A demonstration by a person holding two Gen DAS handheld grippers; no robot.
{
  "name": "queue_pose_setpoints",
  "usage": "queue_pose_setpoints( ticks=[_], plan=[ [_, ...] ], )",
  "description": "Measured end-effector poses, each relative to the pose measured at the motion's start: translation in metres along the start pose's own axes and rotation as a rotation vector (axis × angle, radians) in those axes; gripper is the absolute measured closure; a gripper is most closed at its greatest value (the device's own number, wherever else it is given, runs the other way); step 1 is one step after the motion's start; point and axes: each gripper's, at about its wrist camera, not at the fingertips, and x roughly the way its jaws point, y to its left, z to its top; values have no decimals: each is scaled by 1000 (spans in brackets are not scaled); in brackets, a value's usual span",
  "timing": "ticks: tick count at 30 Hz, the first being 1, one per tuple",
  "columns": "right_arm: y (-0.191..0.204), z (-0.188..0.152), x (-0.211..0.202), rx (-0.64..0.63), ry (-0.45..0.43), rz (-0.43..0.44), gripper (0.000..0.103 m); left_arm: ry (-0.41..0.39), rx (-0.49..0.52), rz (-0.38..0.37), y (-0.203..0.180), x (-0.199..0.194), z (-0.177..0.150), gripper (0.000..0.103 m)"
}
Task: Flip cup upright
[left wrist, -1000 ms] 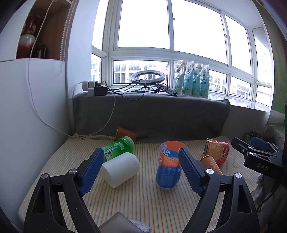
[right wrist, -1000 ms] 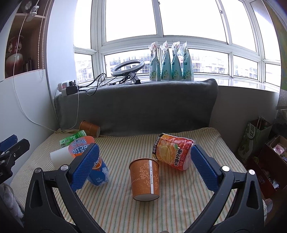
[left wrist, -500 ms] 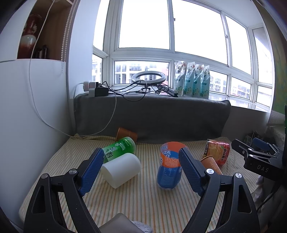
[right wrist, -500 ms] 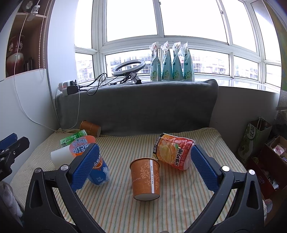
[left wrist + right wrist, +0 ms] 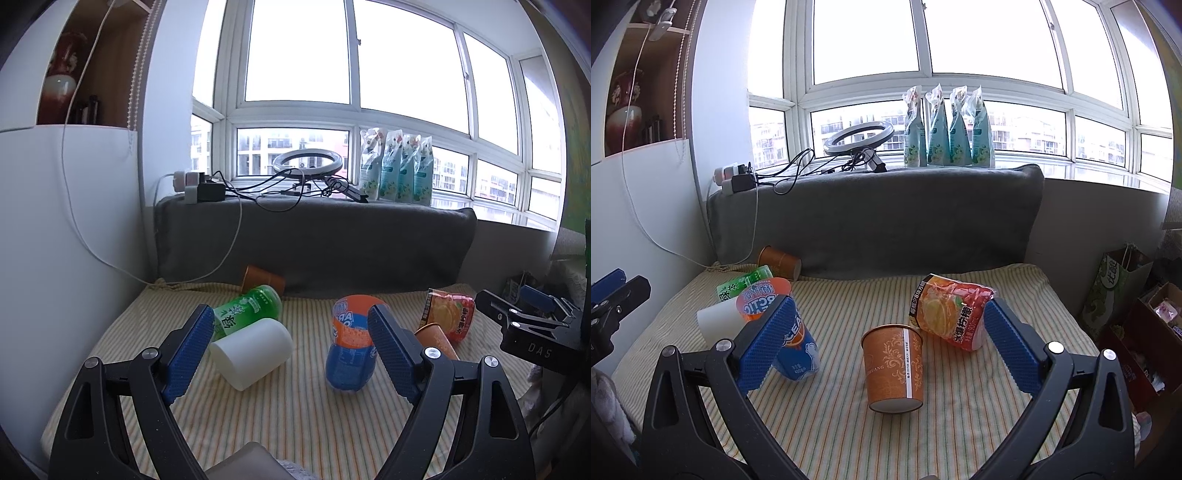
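An orange paper cup [image 5: 894,365] stands upright on the striped cloth, mouth up, straight ahead of my right gripper [image 5: 886,343], which is open and empty, its jaws wide on either side of the cup and nearer the camera. In the left wrist view the cup [image 5: 437,338] is mostly hidden behind the right finger. My left gripper [image 5: 291,350] is open and empty, short of a white cup [image 5: 253,352] lying on its side. A second orange cup [image 5: 262,278] lies on its side at the back by the grey cushion.
A blue-orange bottle [image 5: 351,350] stands upside down mid-cloth. A green bottle [image 5: 245,308] lies at left. An orange juice pouch [image 5: 951,317] lies right of the cup. A grey cushion [image 5: 879,218] backs the surface; cables and a ring light [image 5: 858,134] sit on the sill.
Both grippers have stayed nearly still, drifting back very slightly. No object has moved.
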Motion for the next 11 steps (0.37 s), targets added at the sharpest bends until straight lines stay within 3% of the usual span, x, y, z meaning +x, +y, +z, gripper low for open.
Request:
queue_pose_setpoints(
  ticks=[11],
  plan=[
    [0, 0, 2, -5, 2, 3, 0, -10, 11, 6, -1, -1, 0, 18]
  ],
)
